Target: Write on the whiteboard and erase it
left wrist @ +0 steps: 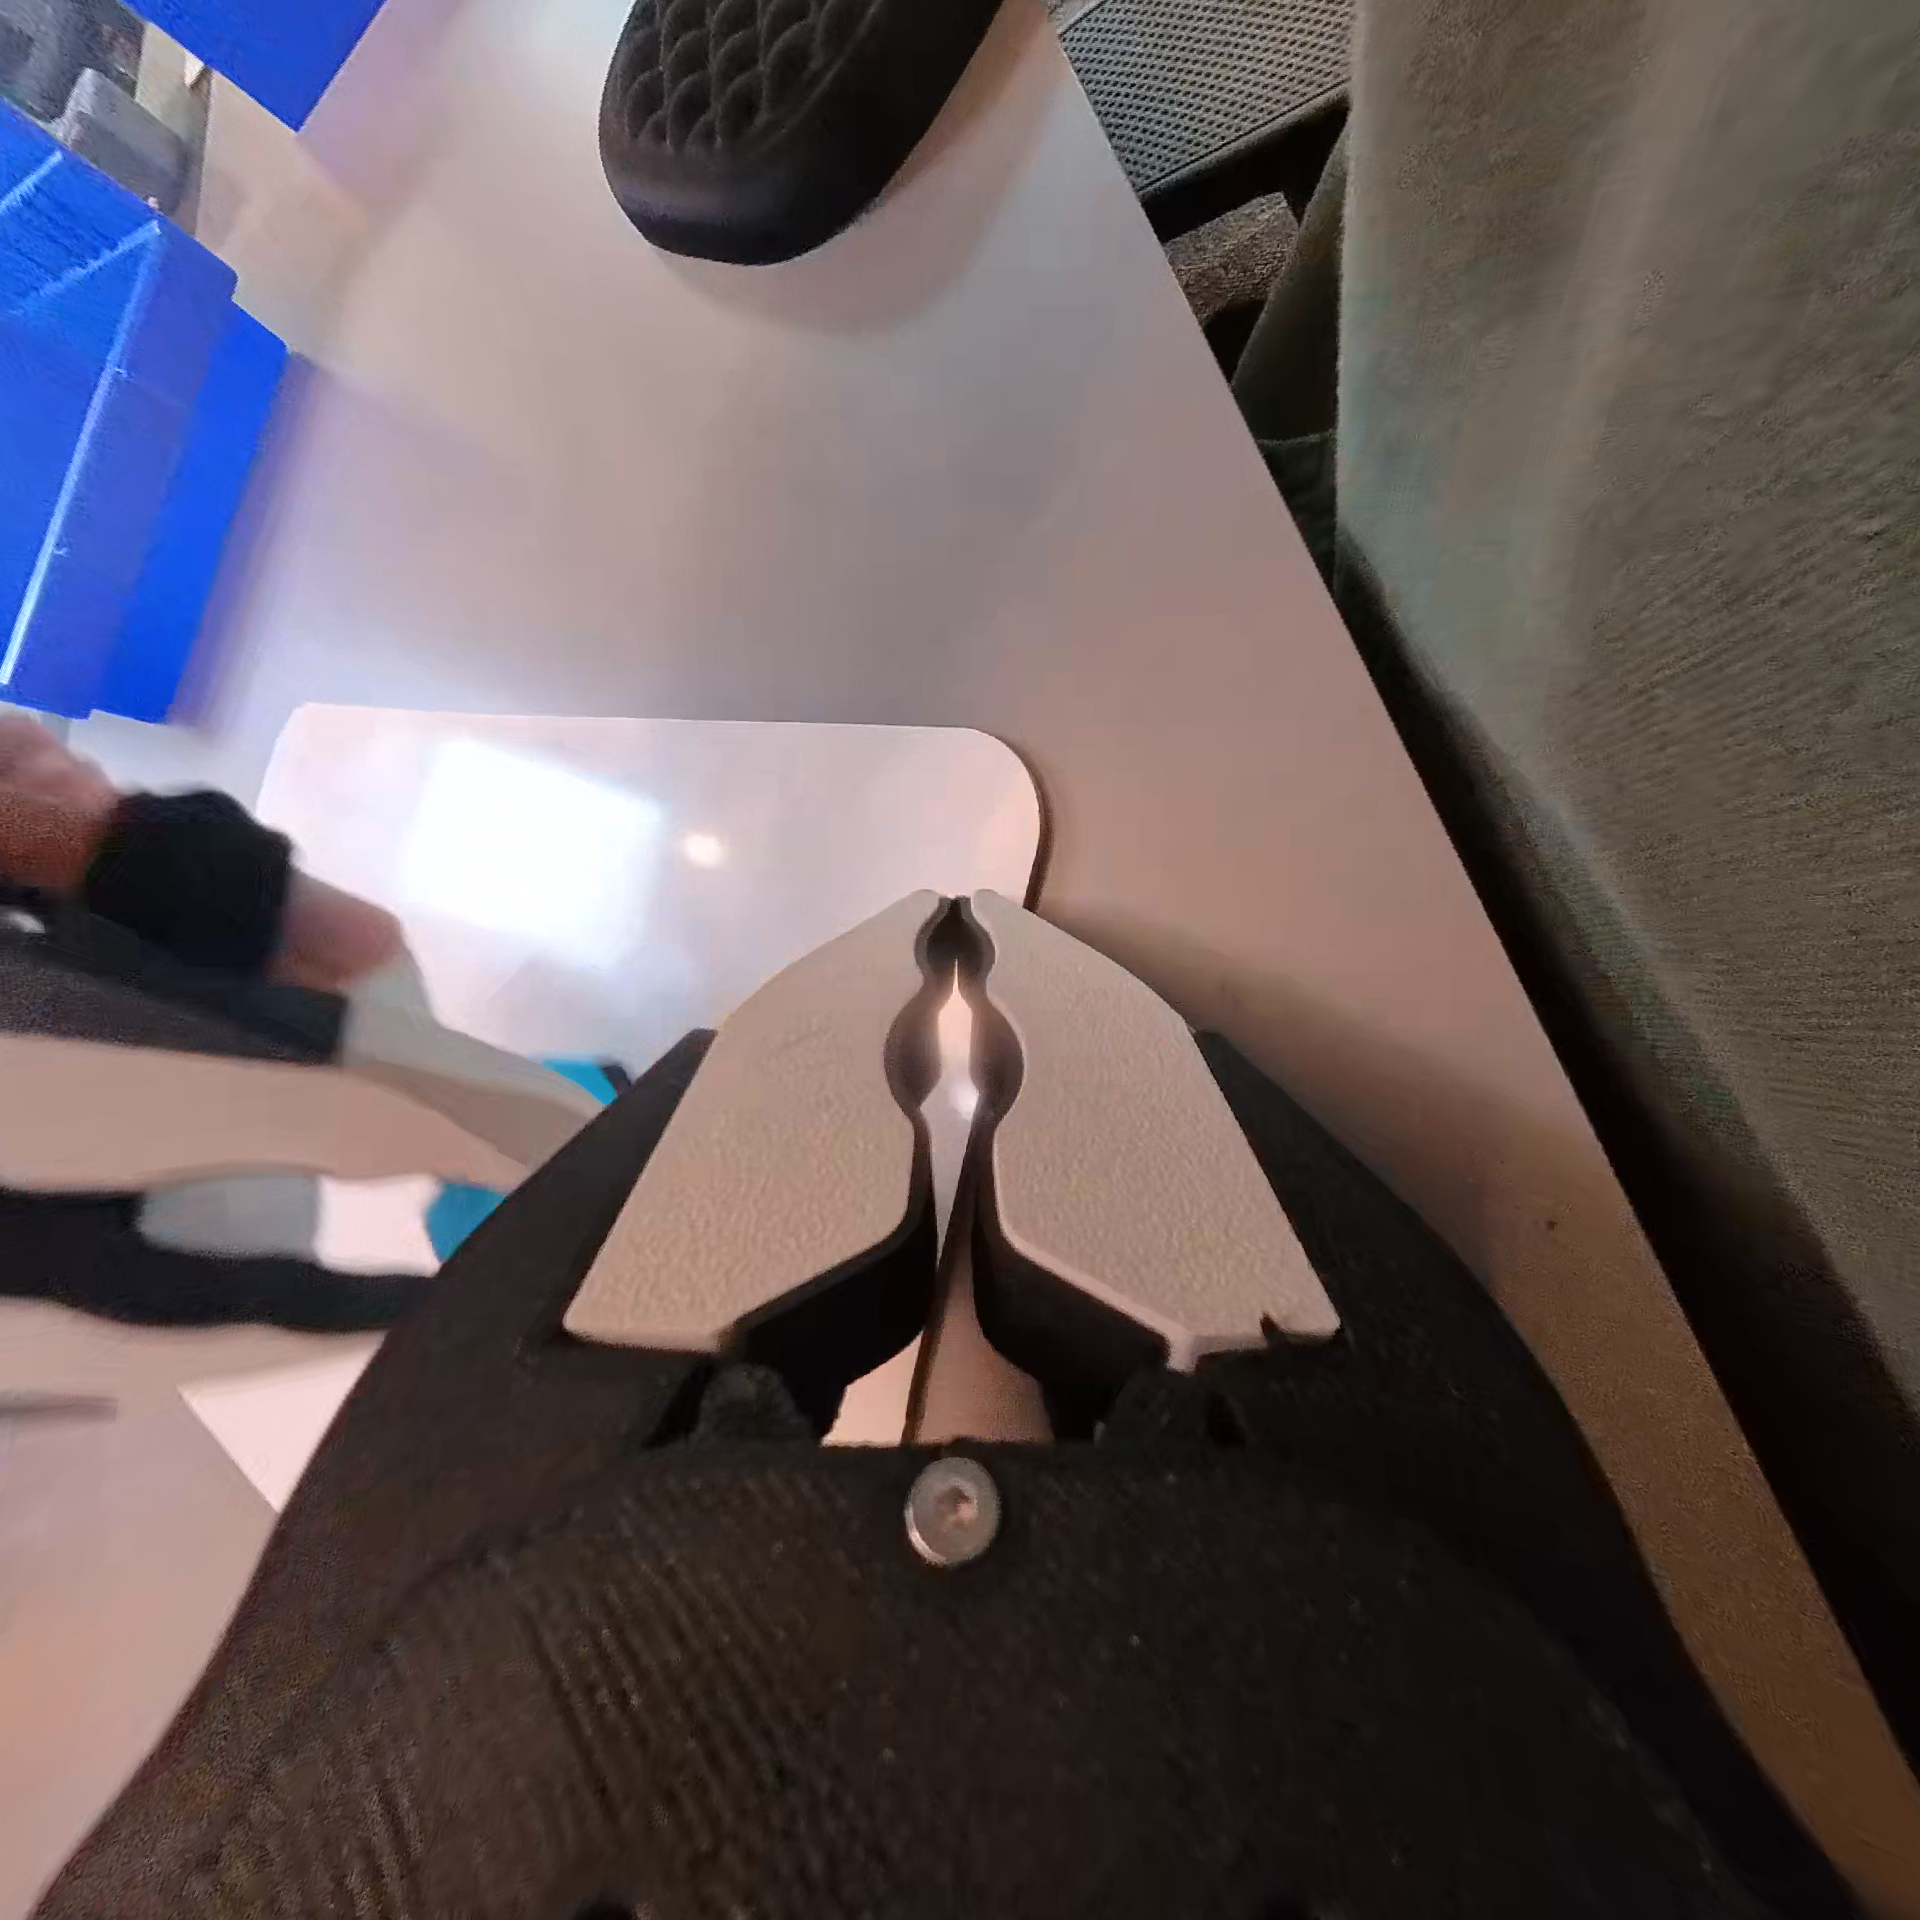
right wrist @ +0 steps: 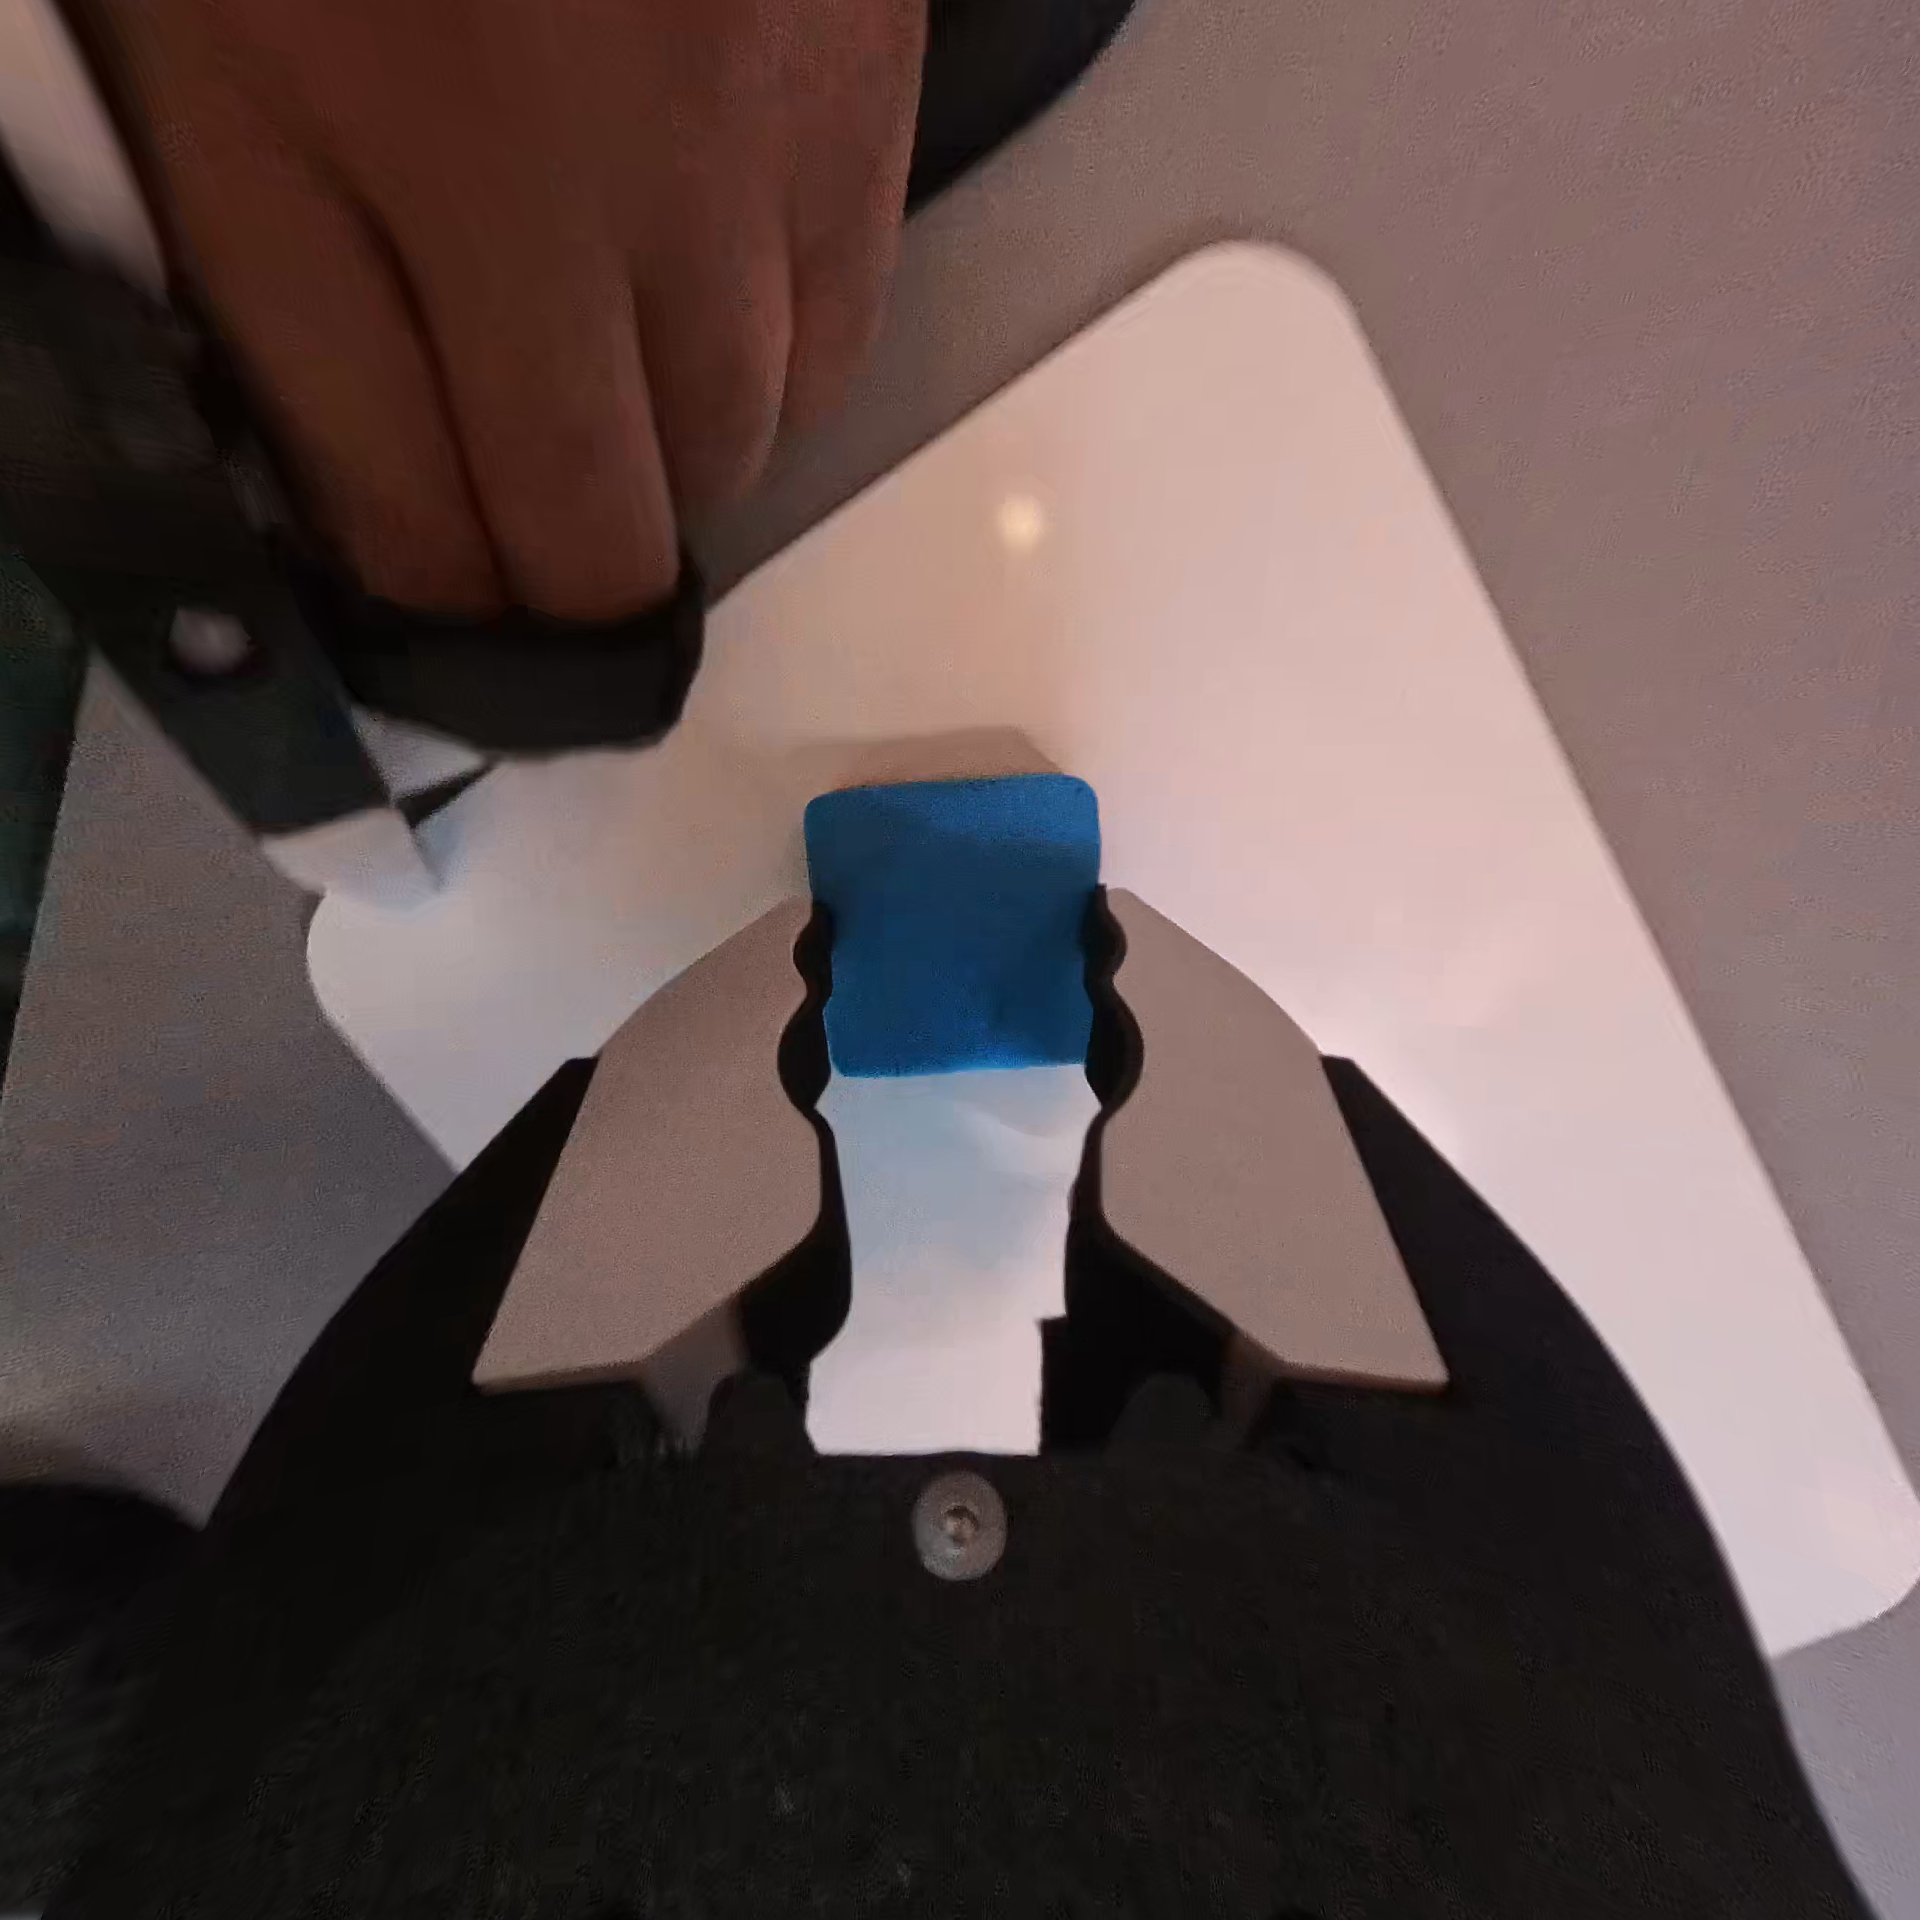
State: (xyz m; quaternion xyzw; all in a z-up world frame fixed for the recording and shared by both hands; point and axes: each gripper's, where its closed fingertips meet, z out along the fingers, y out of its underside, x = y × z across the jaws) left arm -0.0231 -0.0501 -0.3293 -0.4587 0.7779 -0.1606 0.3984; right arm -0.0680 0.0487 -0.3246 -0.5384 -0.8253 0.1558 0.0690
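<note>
The right gripper (right wrist: 954, 935) pinches a blue eraser (right wrist: 951, 925) between its jaws, low over the middle of the whiteboard (right wrist: 1299, 831), which lies flat on the table (left wrist: 727, 468). The left gripper (left wrist: 958, 906), jaws pressed together and empty, is over the whiteboard's edge; in the right wrist view it shows at 10 o'clock of the eraser

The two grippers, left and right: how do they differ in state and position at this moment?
The left gripper is shut with nothing between its fingers; the right gripper is shut on the blue eraser. The left gripper sits at the edge of the whiteboard, near a corner; the right gripper is over the board's surface. Both have pale fingers on a black body.
</note>
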